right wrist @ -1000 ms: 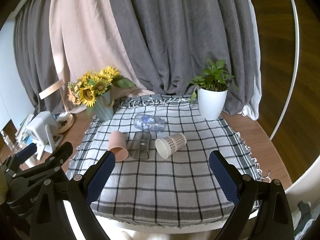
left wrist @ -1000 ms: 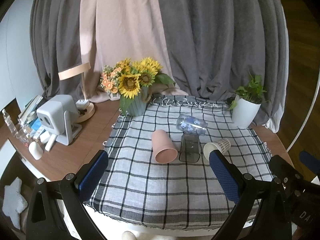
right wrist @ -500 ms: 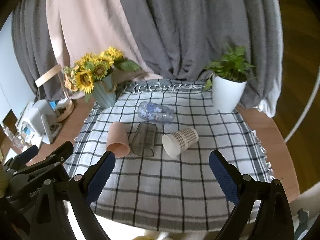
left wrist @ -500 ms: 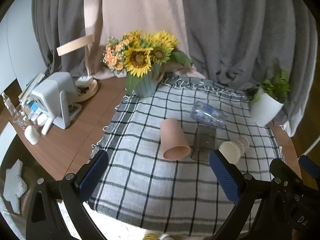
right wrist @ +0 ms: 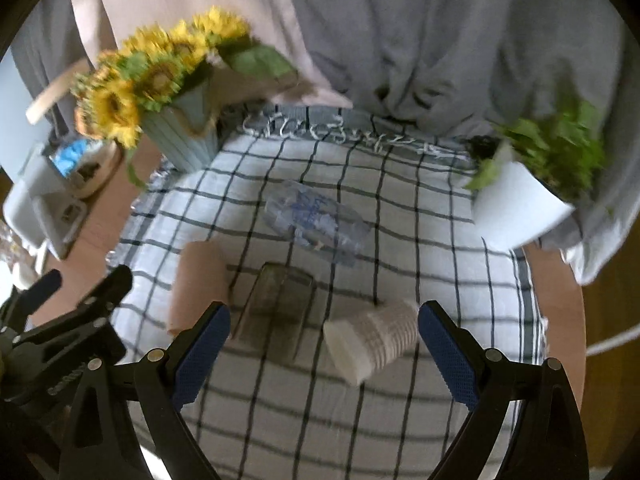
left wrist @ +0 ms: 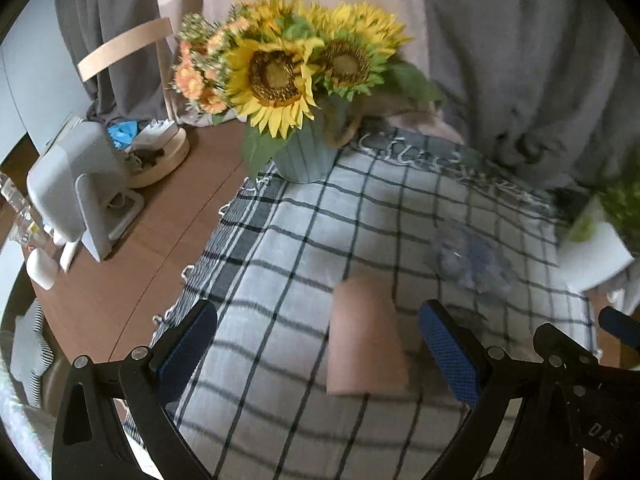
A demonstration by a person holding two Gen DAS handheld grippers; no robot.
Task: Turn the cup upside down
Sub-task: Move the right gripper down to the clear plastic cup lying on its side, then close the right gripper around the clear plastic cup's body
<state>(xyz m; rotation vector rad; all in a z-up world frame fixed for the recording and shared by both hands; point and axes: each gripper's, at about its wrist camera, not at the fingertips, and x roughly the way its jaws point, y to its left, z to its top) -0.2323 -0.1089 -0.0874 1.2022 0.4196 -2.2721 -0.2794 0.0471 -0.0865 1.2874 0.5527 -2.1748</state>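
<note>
Several cups lie on their sides on the checked cloth (right wrist: 400,216). A pink cup (left wrist: 366,350) lies between my left gripper's open fingers, nearer the right finger; it also shows in the right wrist view (right wrist: 198,284). My left gripper (left wrist: 318,348) is open and empty. A smoky clear tumbler (right wrist: 276,308), a white patterned paper cup (right wrist: 376,336) and a clear printed glass (right wrist: 316,224) lie beside it. My right gripper (right wrist: 324,356) is open and empty, with the tumbler and the paper cup between its fingers, a little beyond them.
A vase of sunflowers (left wrist: 304,80) stands at the cloth's far left corner. A white potted plant (right wrist: 528,200) stands at the far right. A white device (left wrist: 76,188) and a wooden tray (left wrist: 160,156) sit on the brown table to the left. Curtains hang behind.
Both grippers have moved forward and down toward the cups. The pink cup now lies between the left fingers. Both stay open.
</note>
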